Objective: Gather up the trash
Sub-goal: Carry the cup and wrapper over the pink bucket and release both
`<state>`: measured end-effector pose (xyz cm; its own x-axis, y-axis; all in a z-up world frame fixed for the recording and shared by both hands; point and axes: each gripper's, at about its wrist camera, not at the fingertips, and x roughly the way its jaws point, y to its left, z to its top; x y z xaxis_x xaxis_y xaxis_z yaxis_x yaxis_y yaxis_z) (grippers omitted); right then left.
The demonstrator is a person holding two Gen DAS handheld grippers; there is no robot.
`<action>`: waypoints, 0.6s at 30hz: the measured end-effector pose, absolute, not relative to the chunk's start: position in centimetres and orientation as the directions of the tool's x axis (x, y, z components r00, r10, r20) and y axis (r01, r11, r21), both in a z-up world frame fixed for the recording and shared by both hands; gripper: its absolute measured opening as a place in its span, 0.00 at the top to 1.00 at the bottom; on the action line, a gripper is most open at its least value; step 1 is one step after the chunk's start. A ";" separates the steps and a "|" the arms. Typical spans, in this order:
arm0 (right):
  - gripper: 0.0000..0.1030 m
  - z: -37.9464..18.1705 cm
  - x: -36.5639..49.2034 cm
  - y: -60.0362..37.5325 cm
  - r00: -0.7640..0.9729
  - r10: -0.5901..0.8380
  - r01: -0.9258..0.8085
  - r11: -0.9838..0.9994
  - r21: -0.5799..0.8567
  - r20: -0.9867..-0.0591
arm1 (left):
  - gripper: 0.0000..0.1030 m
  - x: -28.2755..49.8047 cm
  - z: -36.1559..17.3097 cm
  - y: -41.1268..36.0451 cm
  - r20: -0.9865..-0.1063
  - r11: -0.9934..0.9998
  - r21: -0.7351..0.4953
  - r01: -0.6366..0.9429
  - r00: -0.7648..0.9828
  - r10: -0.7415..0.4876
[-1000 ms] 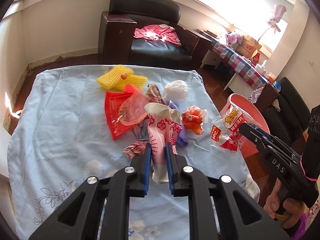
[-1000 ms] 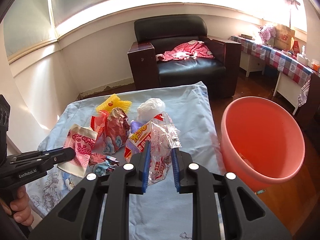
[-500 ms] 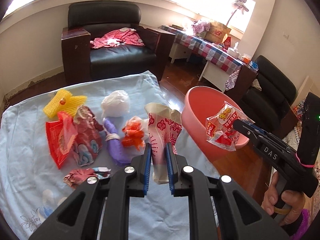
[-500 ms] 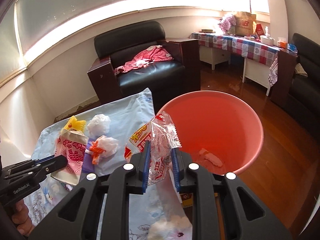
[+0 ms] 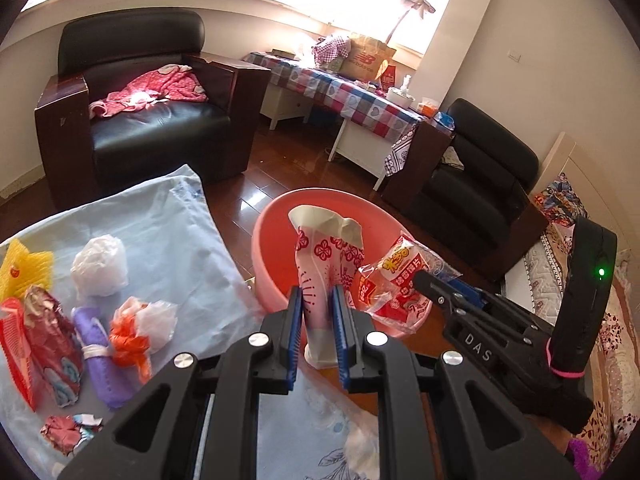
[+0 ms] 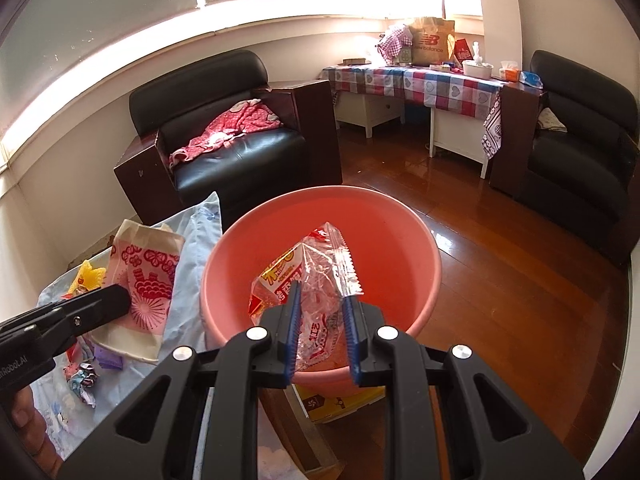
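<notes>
My left gripper is shut on a white paper bag with red flower print, holding it upright in front of the pink basin. That bag also hangs at the left of the right wrist view, left of the basin. My right gripper is shut on a clear crinkled snack wrapper with red and yellow print, held over the basin. The wrapper and the right gripper's black fingers show beside the bag in the left wrist view.
The light blue cloth-covered table carries more trash: a white wad, an orange-and-white wrapper, a purple roll, a red foil bag, yellow foam net, a crumpled wrapper. A black armchair stands behind; wooden floor lies to the right.
Both grippers swung right from over the table toward the basin, each keeping its piece. The basin now sits directly ahead, and the table trash has slid to the left.
</notes>
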<state>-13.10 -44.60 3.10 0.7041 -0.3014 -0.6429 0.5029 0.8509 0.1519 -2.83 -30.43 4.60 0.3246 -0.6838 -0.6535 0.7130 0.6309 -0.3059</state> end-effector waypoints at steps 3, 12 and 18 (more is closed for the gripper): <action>0.80 2.6 -12.9 -45.3 0.691 -0.310 0.518 0.842 0.148 -0.653 | 0.86 -2.1 3.5 -32.5 -0.670 0.629 -0.309 0.714 0.306 -0.676; 0.78 0.7 -11.3 -46.5 0.657 -0.268 0.521 0.837 0.168 -0.705 | 0.83 -0.2 0.5 -35.4 -0.714 0.648 -0.293 0.703 0.290 -0.637; 0.72 0.3 -11.4 -46.8 0.662 -0.247 0.520 0.831 0.197 -0.707 | 0.59 -0.1 1.2 -34.4 -0.686 0.637 -0.314 0.704 0.295 -0.665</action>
<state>-11.36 -46.85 0.34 0.6624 -0.2468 -0.7073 0.5200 0.8311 0.1970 -0.09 -34.42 1.18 0.2949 -0.6647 -0.6865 0.7040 0.6369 -0.3142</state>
